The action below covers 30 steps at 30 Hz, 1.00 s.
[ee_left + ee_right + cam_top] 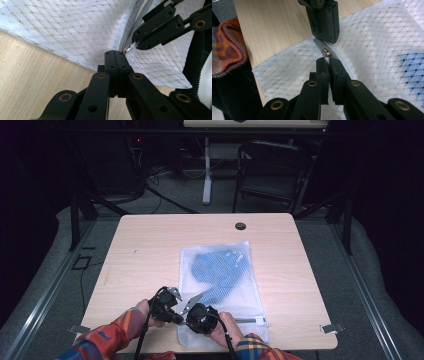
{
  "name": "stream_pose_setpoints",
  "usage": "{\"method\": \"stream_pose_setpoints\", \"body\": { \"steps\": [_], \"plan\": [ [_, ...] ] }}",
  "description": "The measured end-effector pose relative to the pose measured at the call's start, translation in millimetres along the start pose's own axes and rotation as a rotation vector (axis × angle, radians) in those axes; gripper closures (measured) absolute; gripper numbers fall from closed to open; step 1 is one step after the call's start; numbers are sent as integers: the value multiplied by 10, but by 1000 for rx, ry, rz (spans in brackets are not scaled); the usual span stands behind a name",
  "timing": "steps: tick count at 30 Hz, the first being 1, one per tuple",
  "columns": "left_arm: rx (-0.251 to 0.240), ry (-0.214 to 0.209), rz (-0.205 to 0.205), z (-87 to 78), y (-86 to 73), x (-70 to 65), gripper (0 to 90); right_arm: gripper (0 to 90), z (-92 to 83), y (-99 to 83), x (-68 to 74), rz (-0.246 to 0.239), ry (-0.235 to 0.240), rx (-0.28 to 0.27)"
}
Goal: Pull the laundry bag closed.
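A white mesh bag (252, 307) lies on the wooden table (145, 250) with a blue garment (217, 267) inside it. Both grippers meet at the bag's near left corner, by its zipper (319, 43). My left gripper (115, 53) is shut, its tips pinching the bag's mesh edge (82, 37) next to the zipper's end; it is also in the high view (179, 318) and the right gripper view (329, 39). My right gripper (327, 60) is shut on the small metal zipper pull (326, 52), with a white sliver between its tips. It faces the left gripper (134, 45) in the left gripper view.
A cable hole (240, 226) sits near the table's far edge. Beyond the table stand a dark chair (272, 170) and a white desk leg (206, 170). Plaid orange sleeves (115, 332) come in from the near edge, and a sleeve cuff (227, 47) is close to the right gripper.
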State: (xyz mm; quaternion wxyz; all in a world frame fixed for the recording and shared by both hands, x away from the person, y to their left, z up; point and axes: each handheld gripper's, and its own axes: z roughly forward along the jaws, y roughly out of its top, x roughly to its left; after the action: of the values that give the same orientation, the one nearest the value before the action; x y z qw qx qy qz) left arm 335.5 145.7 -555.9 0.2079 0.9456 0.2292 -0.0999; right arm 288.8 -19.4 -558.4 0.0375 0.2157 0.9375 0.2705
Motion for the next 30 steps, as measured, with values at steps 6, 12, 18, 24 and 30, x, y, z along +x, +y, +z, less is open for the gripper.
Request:
{"method": "stream_pose_setpoints", "body": {
  "steps": [6, 12, 18, 24, 30],
  "plan": [
    [1, -1, -1, 0, 0, 1, 900, 869, -20, -17, -13, 4, -6, 3],
    [0, -4, -1, -2, -3, 9, 900, 869, -57, -31, -49, -8, -10, 14],
    [5, -6, 0, -6, -2, 12, 900, 869, -74, -51, -56, 5, -13, 8],
    [3, -7, -3, -5, -3, 11, 900, 869, -111, -73, -76, 9, -11, 10],
    [2, -11, 0, -5, -5, 17, 900, 869, -147, -104, -93, 12, -12, 20]
  ]
}}
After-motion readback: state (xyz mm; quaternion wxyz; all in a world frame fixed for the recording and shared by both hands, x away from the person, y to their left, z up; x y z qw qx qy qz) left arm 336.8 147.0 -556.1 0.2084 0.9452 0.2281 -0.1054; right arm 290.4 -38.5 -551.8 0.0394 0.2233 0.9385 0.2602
